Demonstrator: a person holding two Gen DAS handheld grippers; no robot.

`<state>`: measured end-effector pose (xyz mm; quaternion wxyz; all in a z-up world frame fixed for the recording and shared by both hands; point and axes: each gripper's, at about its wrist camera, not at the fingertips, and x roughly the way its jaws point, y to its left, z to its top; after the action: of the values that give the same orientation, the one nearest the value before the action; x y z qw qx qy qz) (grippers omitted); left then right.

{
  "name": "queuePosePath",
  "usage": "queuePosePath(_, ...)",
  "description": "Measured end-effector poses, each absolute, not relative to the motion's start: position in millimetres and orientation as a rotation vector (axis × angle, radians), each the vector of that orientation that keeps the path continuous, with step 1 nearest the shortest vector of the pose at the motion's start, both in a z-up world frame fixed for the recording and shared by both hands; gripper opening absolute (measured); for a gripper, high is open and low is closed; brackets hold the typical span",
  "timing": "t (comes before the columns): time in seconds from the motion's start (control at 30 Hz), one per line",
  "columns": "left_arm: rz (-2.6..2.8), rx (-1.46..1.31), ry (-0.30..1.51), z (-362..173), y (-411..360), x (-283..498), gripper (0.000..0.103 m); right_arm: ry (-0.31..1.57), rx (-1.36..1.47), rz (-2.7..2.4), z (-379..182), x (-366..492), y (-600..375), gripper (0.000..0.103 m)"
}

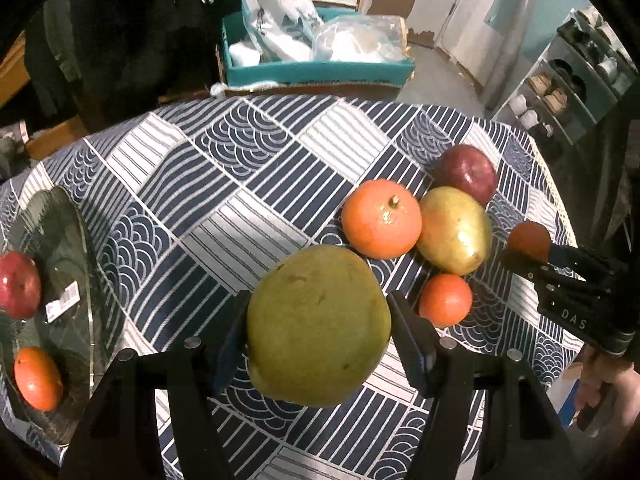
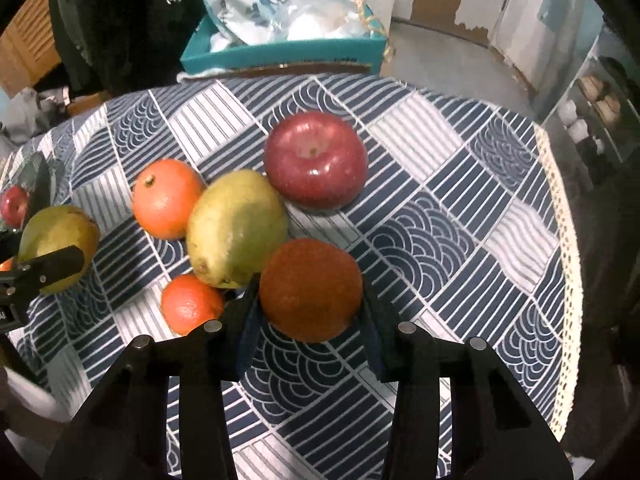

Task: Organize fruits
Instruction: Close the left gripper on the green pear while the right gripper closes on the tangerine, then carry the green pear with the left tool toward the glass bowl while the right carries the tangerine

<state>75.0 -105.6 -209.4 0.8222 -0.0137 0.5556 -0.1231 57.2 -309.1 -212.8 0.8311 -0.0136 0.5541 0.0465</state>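
Note:
My left gripper (image 1: 316,320) is shut on a big green pear (image 1: 318,326) and holds it above the patterned tablecloth. My right gripper (image 2: 310,300) is shut on a dark orange (image 2: 311,289); it also shows in the left wrist view (image 1: 528,242). On the cloth lie a red apple (image 2: 316,159), a yellow-green mango (image 2: 236,227), a large orange (image 2: 166,198) and a small orange (image 2: 191,303). A dark glass plate (image 1: 60,240) at the left holds a red apple (image 1: 18,284) and a small orange (image 1: 38,378).
A teal box (image 1: 316,68) with white bags stands behind the table. The table's lace-trimmed edge (image 2: 568,264) runs down the right. A shoe rack (image 1: 572,88) stands at the far right.

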Motion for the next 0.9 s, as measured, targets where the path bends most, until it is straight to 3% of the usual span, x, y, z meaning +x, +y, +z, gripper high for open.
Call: queuePosePath(0.9, -0.260, -0.084, 0.962, -107.3, -73.0, 39.3, 0.068, 0.870, -0.014, 0.213, -94.7, 50.4, -258.5, 0.043)
